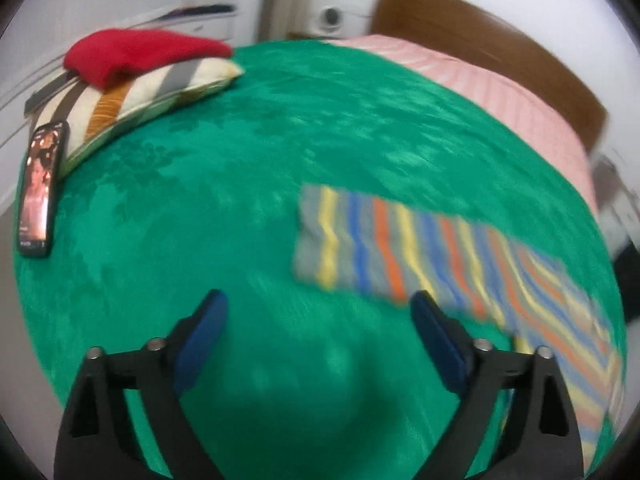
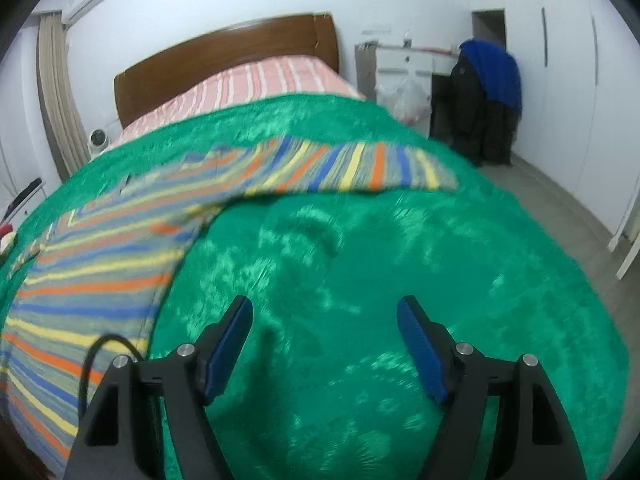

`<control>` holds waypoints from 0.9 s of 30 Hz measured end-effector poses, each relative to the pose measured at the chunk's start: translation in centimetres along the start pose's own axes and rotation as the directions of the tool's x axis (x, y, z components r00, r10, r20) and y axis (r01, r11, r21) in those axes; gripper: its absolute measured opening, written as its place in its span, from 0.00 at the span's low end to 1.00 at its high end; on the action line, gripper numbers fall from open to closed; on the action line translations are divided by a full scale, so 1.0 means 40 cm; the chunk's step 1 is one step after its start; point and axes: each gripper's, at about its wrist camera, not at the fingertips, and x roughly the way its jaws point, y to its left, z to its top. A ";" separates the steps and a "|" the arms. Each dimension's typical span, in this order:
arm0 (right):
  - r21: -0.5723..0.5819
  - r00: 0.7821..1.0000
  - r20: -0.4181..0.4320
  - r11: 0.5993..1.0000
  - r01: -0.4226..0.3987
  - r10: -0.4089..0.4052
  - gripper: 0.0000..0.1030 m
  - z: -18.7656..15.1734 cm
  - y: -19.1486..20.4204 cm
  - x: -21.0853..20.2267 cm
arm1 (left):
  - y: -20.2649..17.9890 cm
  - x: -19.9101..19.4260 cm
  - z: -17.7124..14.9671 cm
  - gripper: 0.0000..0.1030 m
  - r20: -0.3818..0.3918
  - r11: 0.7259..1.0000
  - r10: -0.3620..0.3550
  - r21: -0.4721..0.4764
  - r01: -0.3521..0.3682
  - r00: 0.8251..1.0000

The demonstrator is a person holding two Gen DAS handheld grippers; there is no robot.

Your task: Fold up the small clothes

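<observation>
A striped garment (image 1: 420,256) in grey, yellow, blue and orange lies flat on a green blanket (image 1: 240,168). In the left wrist view one sleeve reaches out to the middle right. My left gripper (image 1: 318,300) is open and empty, above the blanket just left of the sleeve's near edge. In the right wrist view the same garment (image 2: 120,248) lies to the left, with a sleeve stretching right across the top. My right gripper (image 2: 324,308) is open and empty over bare blanket (image 2: 360,280), right of the garment's body.
A striped pillow (image 1: 132,100) with a red cloth (image 1: 136,52) on it and a phone (image 1: 40,188) lie at the far left. A pink striped sheet (image 2: 260,80) and wooden headboard (image 2: 224,52) are behind. A chair with dark clothes (image 2: 484,92) stands on the floor to the right.
</observation>
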 end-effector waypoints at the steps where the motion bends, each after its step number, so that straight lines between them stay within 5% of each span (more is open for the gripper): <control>1: -0.003 1.000 0.008 1.000 0.013 -0.013 0.76 0.002 -0.002 -0.001 | -0.016 -0.006 -0.030 0.95 -0.005 0.999 -0.019 0.031 0.019 1.000; 6: 0.003 0.998 0.007 0.998 0.063 -0.063 0.77 0.004 -0.012 0.012 | -0.092 0.070 -0.163 0.96 -0.101 0.976 -0.032 0.213 0.053 0.994; 9: 0.021 0.997 -0.034 0.997 0.070 -0.069 0.82 -0.007 -0.031 0.039 | -0.091 0.076 -0.195 1.00 -0.022 0.967 -0.027 0.253 0.031 0.999; 16: -0.029 0.996 -0.046 0.996 0.079 -0.081 0.93 -0.029 -0.016 0.077 | -0.093 0.071 -0.202 1.00 -0.016 0.968 -0.018 0.251 0.021 1.000; 27: -0.035 0.996 -0.044 0.997 0.075 -0.076 0.94 -0.030 -0.019 0.084 | -0.081 0.064 -0.217 1.00 -0.035 0.970 -0.019 0.242 0.027 0.999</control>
